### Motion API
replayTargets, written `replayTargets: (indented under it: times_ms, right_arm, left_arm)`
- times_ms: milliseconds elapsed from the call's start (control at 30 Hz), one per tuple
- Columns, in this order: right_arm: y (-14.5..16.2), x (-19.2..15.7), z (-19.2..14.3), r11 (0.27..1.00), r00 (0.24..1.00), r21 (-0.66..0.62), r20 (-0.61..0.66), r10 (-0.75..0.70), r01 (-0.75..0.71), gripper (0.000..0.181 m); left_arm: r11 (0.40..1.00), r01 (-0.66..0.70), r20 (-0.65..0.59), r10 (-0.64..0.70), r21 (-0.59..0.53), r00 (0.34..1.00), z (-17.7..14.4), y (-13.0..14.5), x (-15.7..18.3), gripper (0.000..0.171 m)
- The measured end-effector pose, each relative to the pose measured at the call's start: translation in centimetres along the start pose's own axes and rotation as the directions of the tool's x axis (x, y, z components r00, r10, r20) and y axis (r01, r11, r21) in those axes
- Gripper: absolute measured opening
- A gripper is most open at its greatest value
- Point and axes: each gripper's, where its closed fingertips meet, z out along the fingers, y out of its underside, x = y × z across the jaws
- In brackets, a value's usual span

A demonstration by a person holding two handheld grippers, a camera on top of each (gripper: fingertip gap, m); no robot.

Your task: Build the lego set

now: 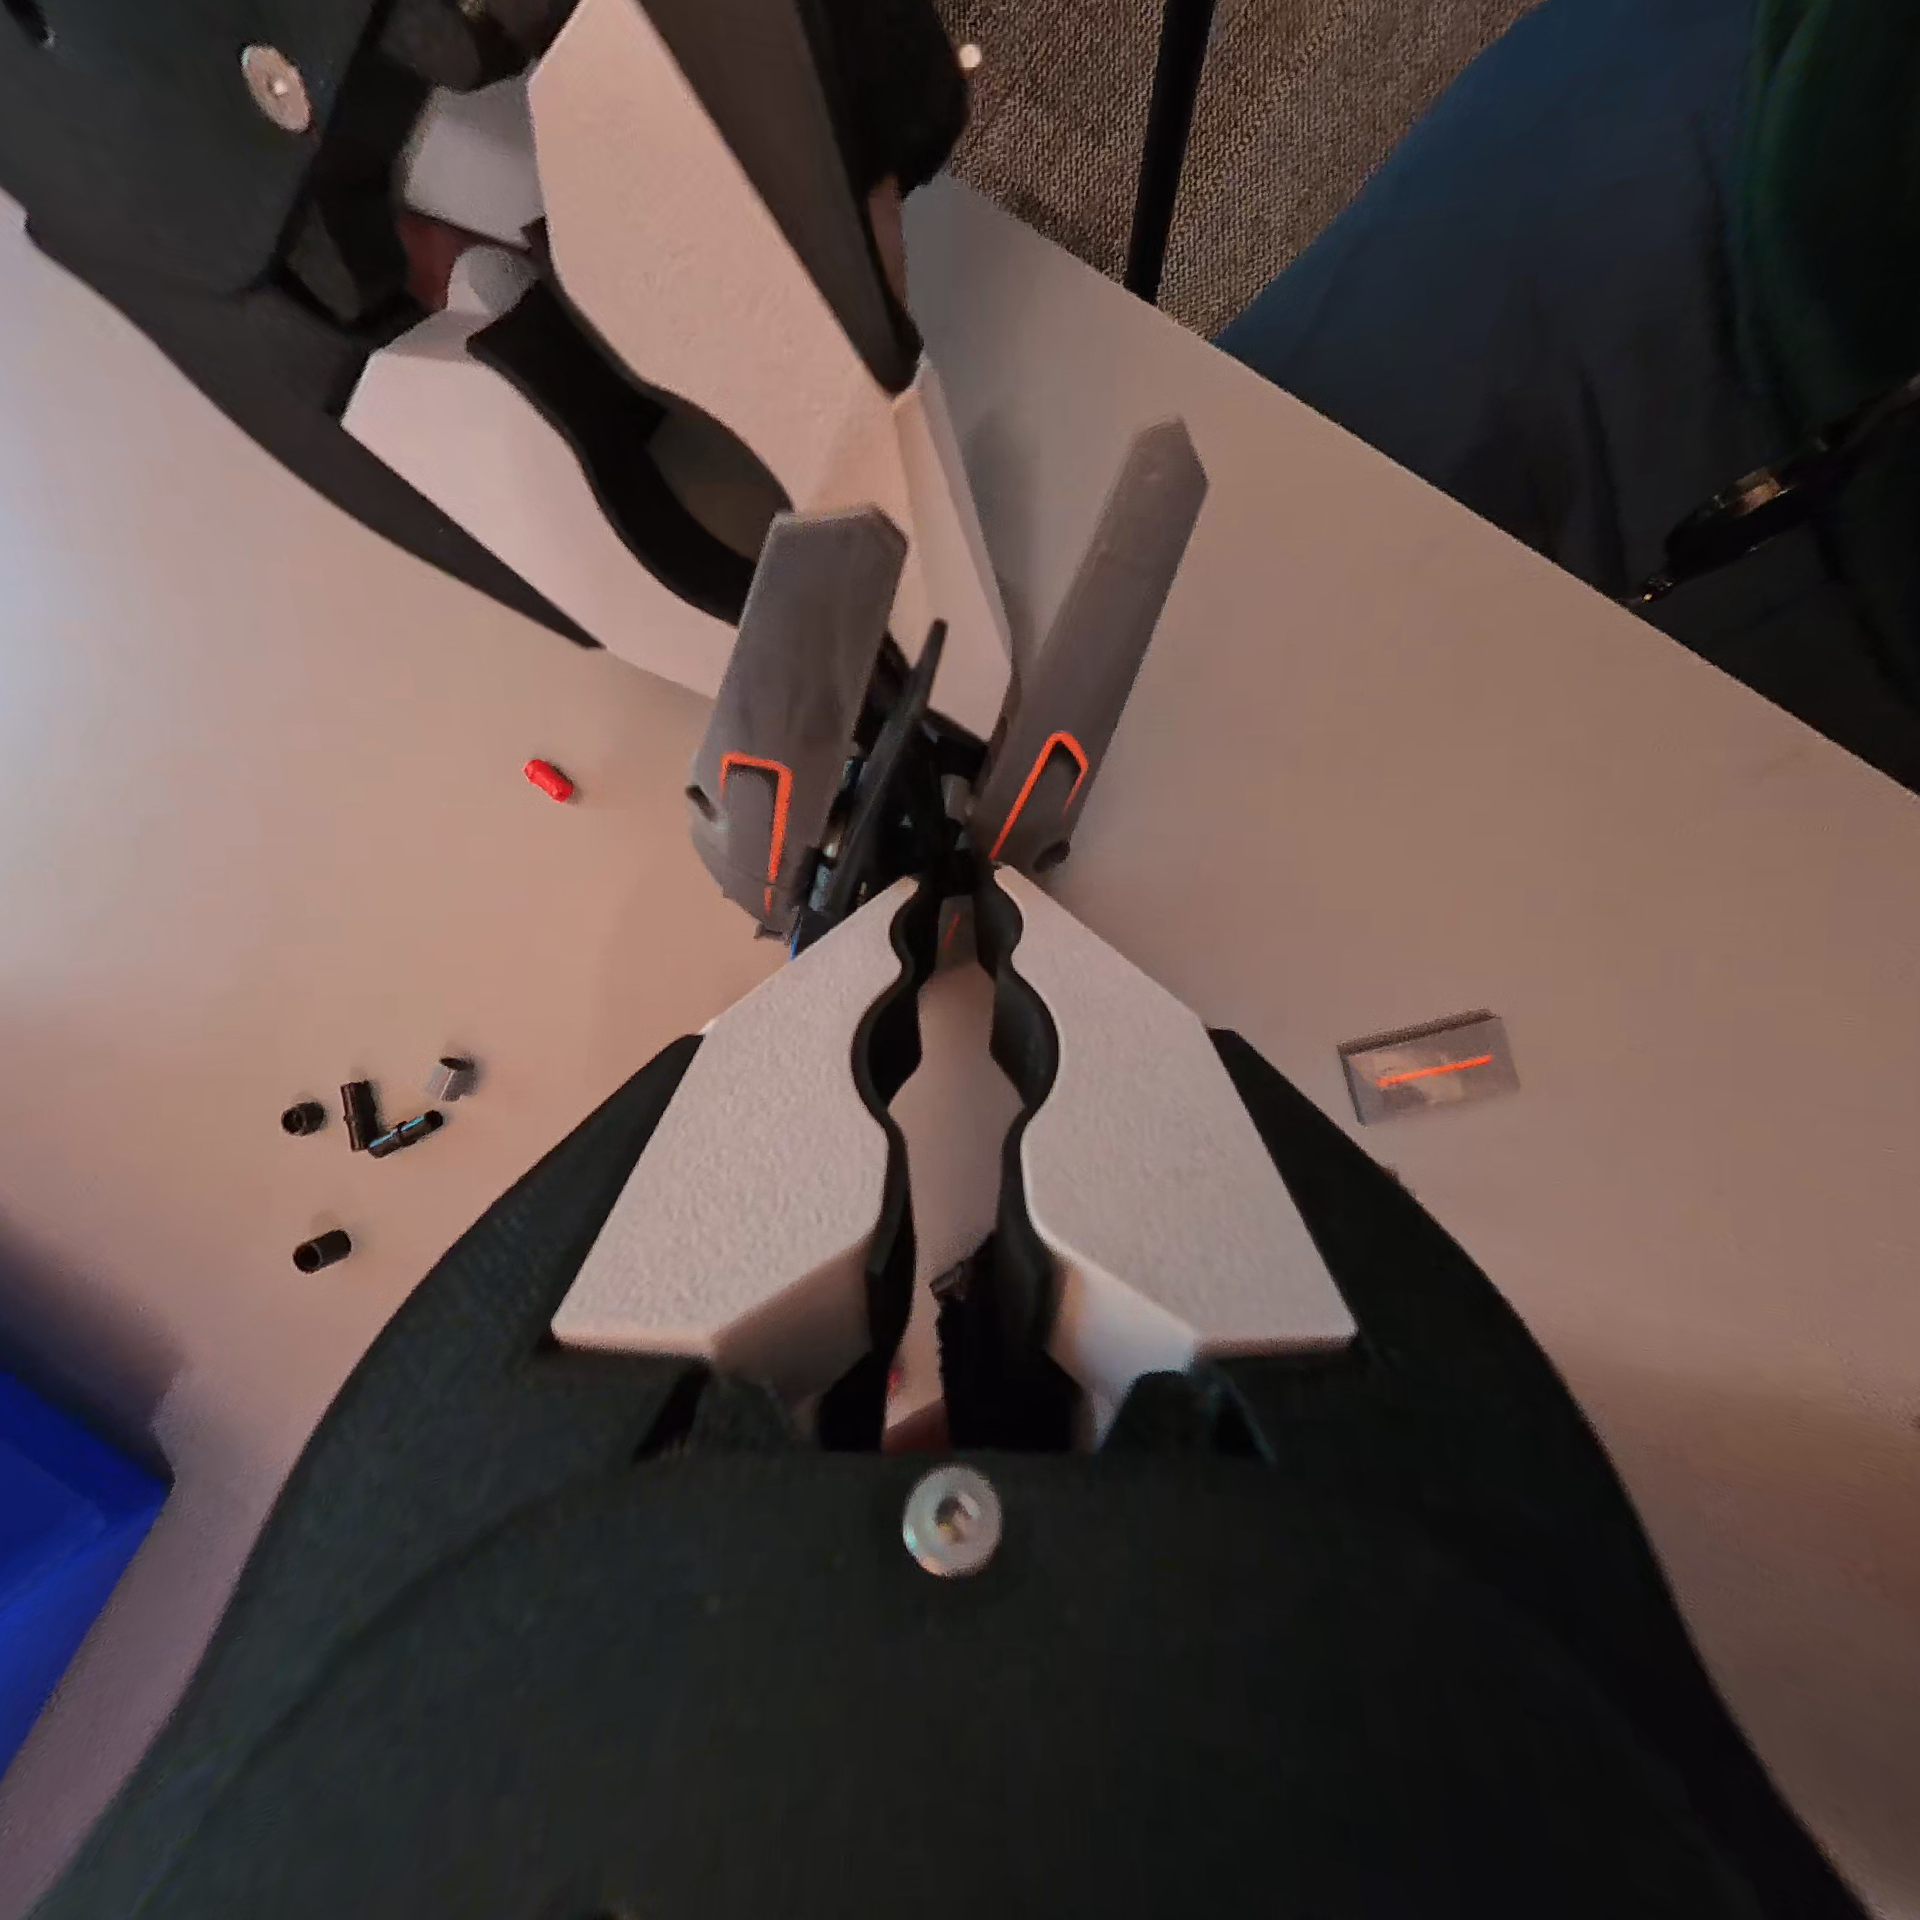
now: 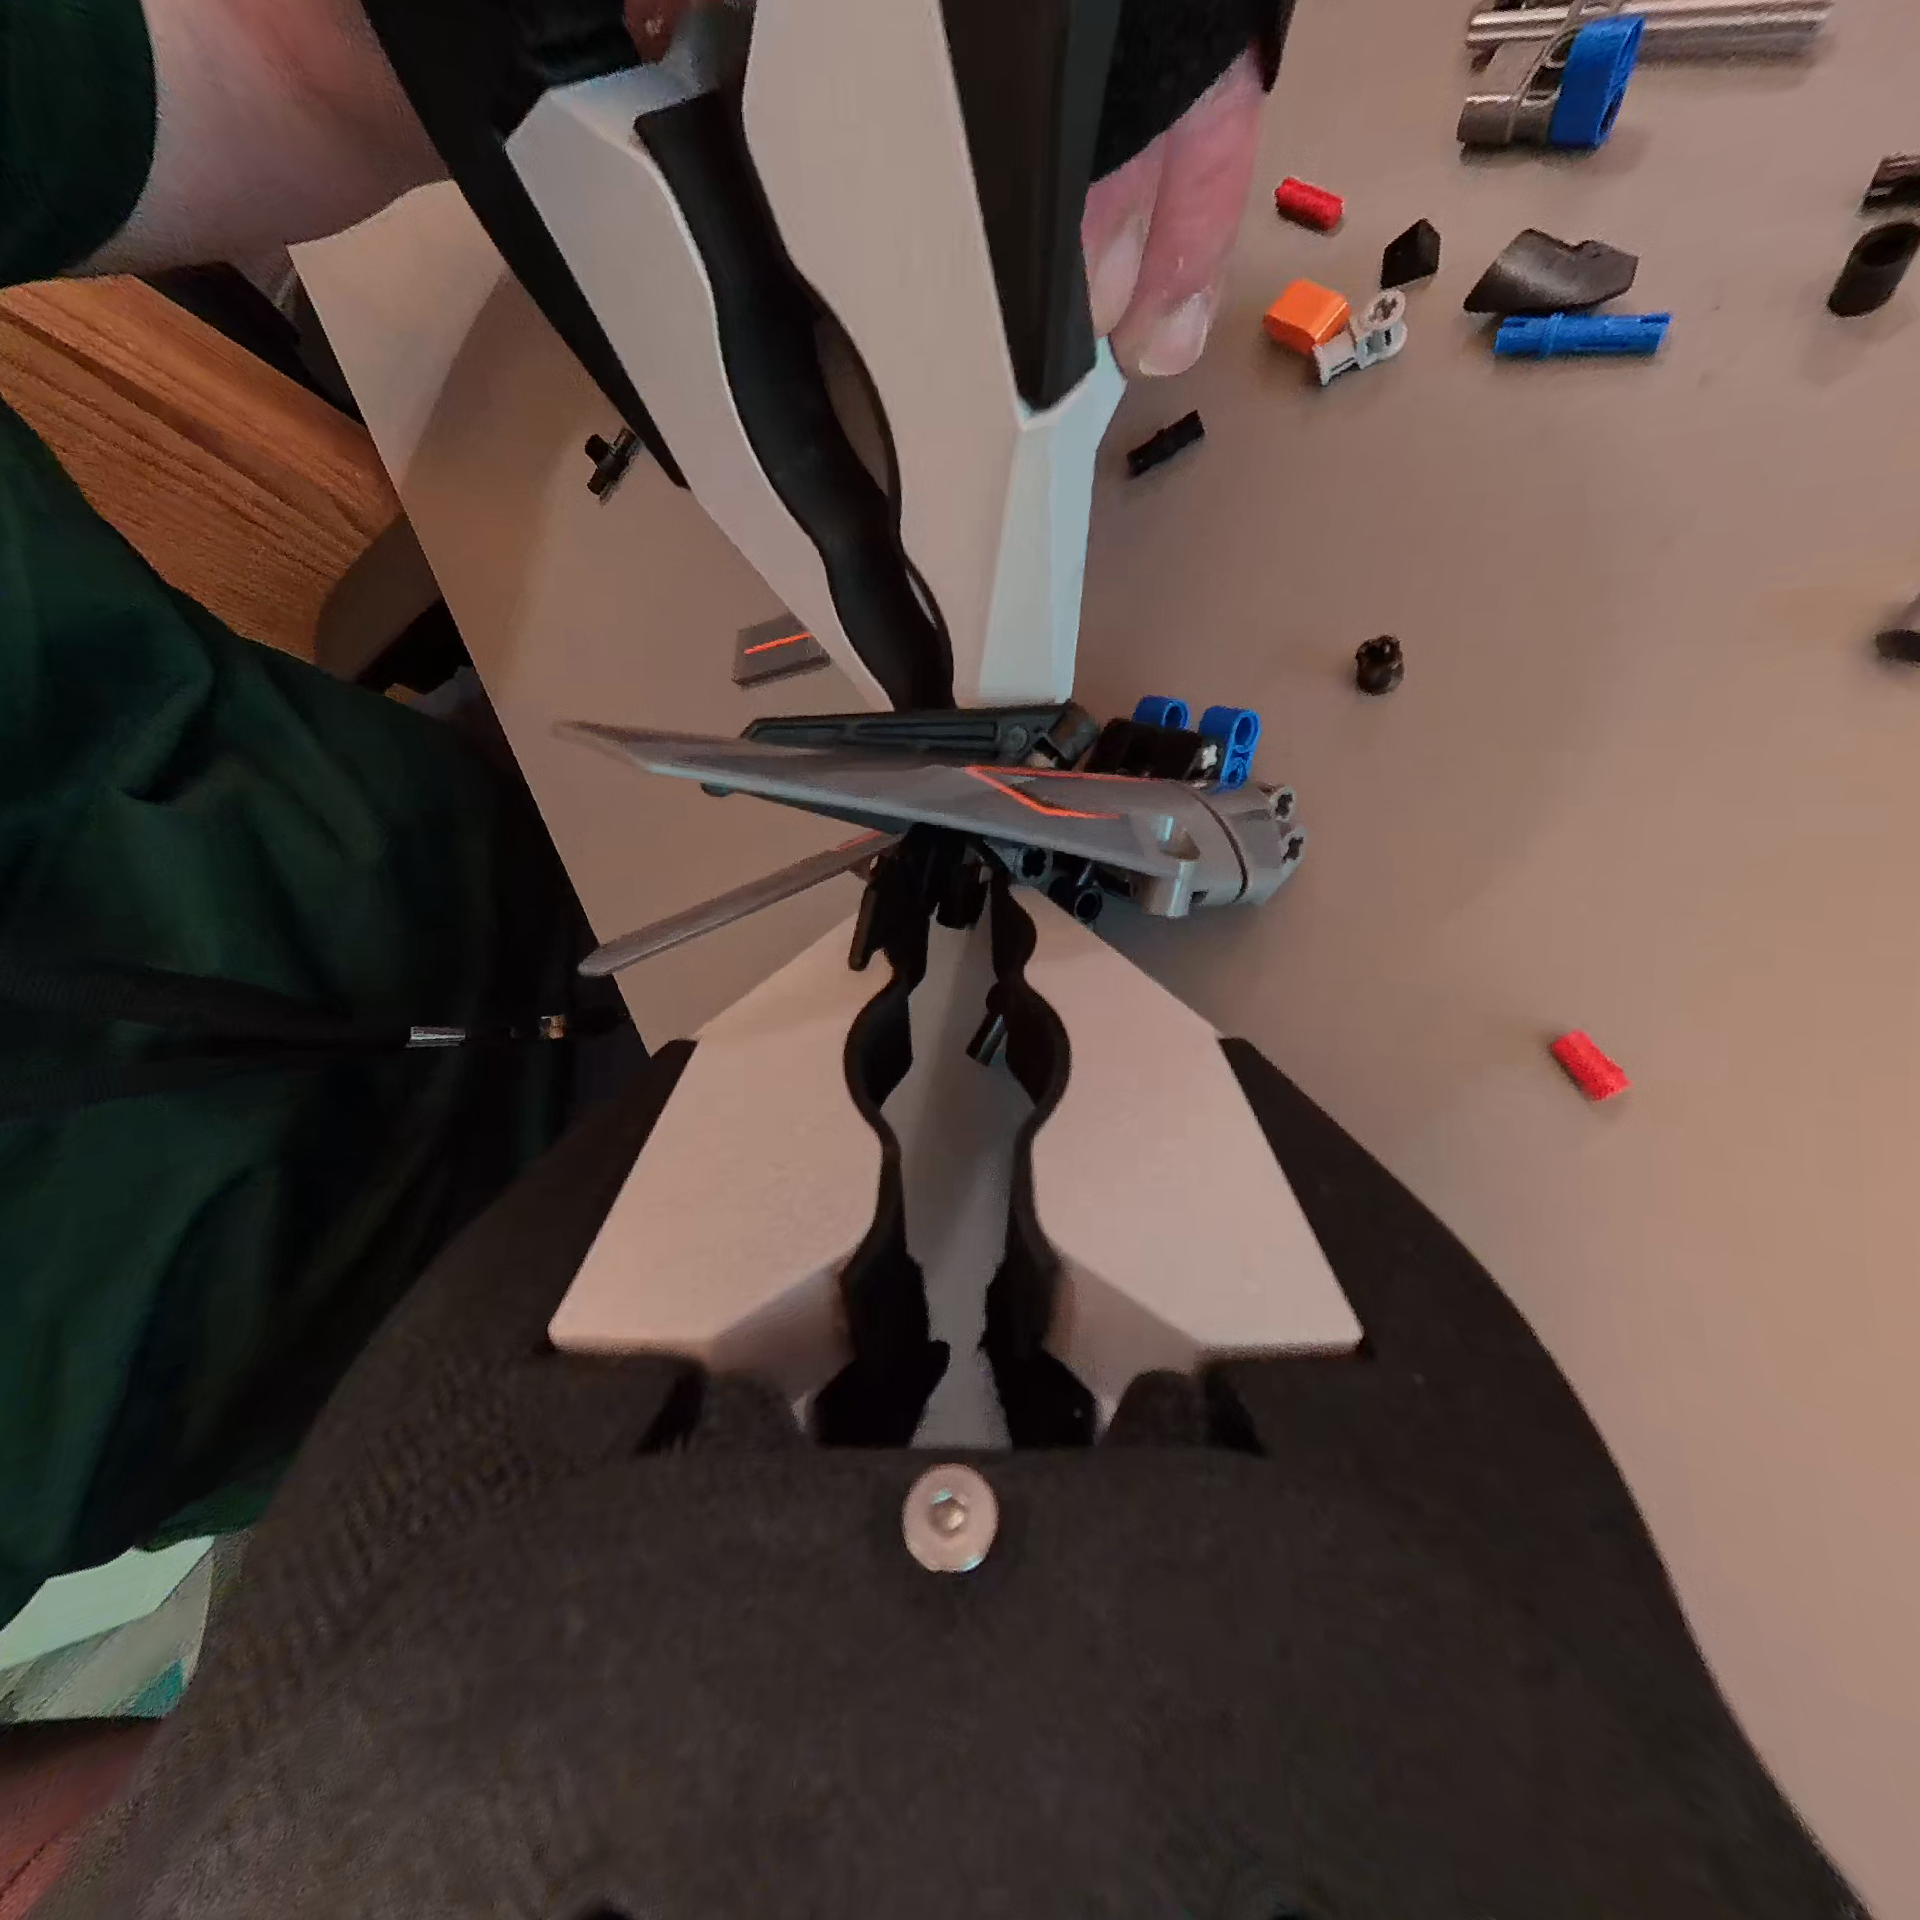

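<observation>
A lego model with long grey wing panels marked with orange lines, blue connectors and a black core hangs in the air over the pale table. My right gripper is shut on the black core from below in its own view. My left gripper comes in from the top and is shut on the model's black upper bar. In the left wrist view the model stands end-on with both wings up. My left gripper is shut on its black middle, and my right gripper reaches in from the upper left.
Loose pieces lie on the table: a red pin, a black pin, an orange piece, a blue pin, a grey striped tile, several black pins. A blue bin sits at the left. A person's green sleeve is beyond the table edge. My two grippers' fingertips are within a few centimetres of each other.
</observation>
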Motion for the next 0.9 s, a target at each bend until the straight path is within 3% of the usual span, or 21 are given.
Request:
replayTargets:
  times_ms: [233, 500, 700, 900]
  right_arm:
    - [0.9, 0.1, -0.7, 0.998, 0.996, 0.061, -0.09, 0.019, -0.014, 0.021]
    - [1.3, 0.2, -1.0, 0.985, 0.983, 0.17, -0.174, 0.062, -0.032, 0.01]
    - [1.7, 0.4, -2.0, 0.984, 0.969, 0.176, -0.24, 0.059, -0.016, 0.015]
    - [2.3, -0.2, -2.3, 0.977, 0.962, 0.209, -0.26, 0.086, -0.031, 0.006]
  left_arm:
    - [1.0, 0.002, -0.016, -0.002, -0.006, 1.0, 0.5, -0.4, -0.1, 0.005]
    - [1.0, 0.012, -0.023, -0.011, 0.003, 1.0, 0.9, -0.7, -0.2, 0.005]
    - [1.0, 0.021, -0.03, -0.021, 0.012, 0.999, 1.0, -0.9, -0.2, 0.005]
    - [1.0, 0.024, -0.028, -0.023, 0.019, 0.999, 1.2, -1.1, -0.3, 0.005]
